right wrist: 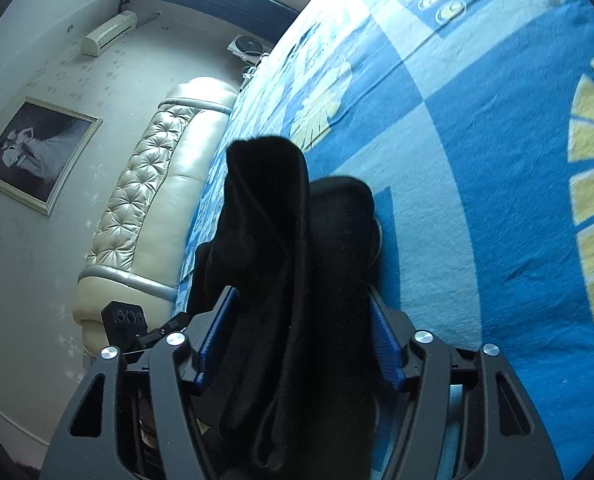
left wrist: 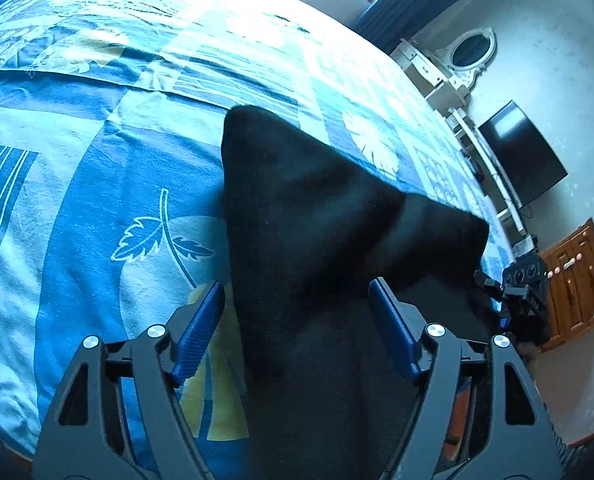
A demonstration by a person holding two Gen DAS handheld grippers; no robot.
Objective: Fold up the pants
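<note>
The black pants (left wrist: 313, 216) drape between my two grippers over the bed (left wrist: 77, 200), and by their look I judge them a soft, matte, slightly fuzzy knit: light, limp, with no stiffness to hold a crease unaided. My left gripper (left wrist: 297, 312) has its jaws spread wide, the blue ribbed pads either side of the cloth, which passes through the gap without being pinched that I can see. My right gripper (right wrist: 303, 320) also stands fairly wide, but a thick bunched roll of the pants (right wrist: 297, 260) fills the gap; whether the pads truly press it I cannot tell. Such fabric should sag and slide, so I would take hold at a hem or seam, through all layers, not the loose middle. The bedspread (right wrist: 477, 160) is a woven cotton-like sheet in blue with pale leaf shapes, flat and likely grippy enough to lay folds on.
</note>
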